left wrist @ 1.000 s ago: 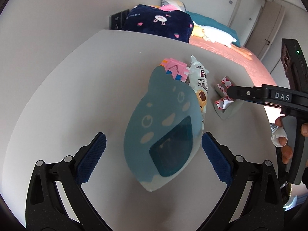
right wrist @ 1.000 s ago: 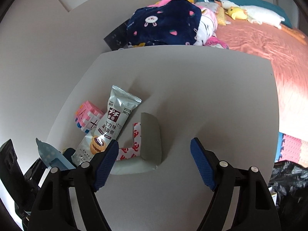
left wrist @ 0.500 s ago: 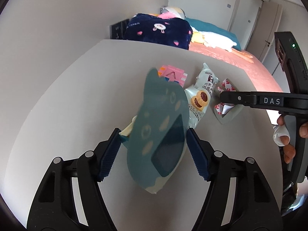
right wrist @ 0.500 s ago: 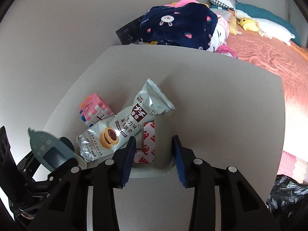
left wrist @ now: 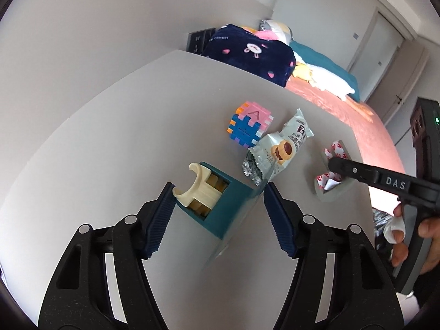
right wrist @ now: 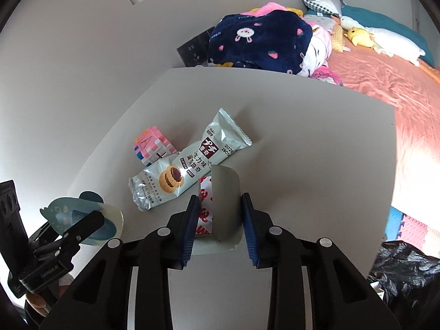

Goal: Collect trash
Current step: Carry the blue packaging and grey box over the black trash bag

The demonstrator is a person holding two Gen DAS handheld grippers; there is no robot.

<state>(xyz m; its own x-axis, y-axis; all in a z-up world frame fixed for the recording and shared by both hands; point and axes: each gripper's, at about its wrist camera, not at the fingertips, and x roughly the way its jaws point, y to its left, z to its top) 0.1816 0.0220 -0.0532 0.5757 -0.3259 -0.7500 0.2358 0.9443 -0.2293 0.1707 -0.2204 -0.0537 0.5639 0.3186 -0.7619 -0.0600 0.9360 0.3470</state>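
Note:
My left gripper (left wrist: pixel 218 189) has its jaws closing on a teal cartoon-shaped holder (left wrist: pixel 233 206). The pads press on its sides, and its back with a beige clip (left wrist: pixel 192 189) faces the camera. In the right wrist view the holder (right wrist: pixel 66 211) hangs above the table's left edge. My right gripper (right wrist: pixel 219 200) has its jaws closing on a grey foam corner guard (right wrist: pixel 224 184) with red-and-white tape backing; both pads touch it. A silver cookie wrapper (right wrist: pixel 189 165) lies just beyond on the grey table (right wrist: pixel 302 151).
A pink and blue puzzle cube (left wrist: pixel 247 126) sits beside the wrapper. A black trash bag (right wrist: pixel 407 275) lies on the floor, right of the table. Behind the table are a navy blanket (right wrist: pixel 258 41) and a bed with a pink cover (right wrist: pixel 385 77). A wall stands to the left.
Both grippers went from wide open to closed on their items. The teal holder rolled, so its clip side shows now. The corner guard stands up between the right pads.

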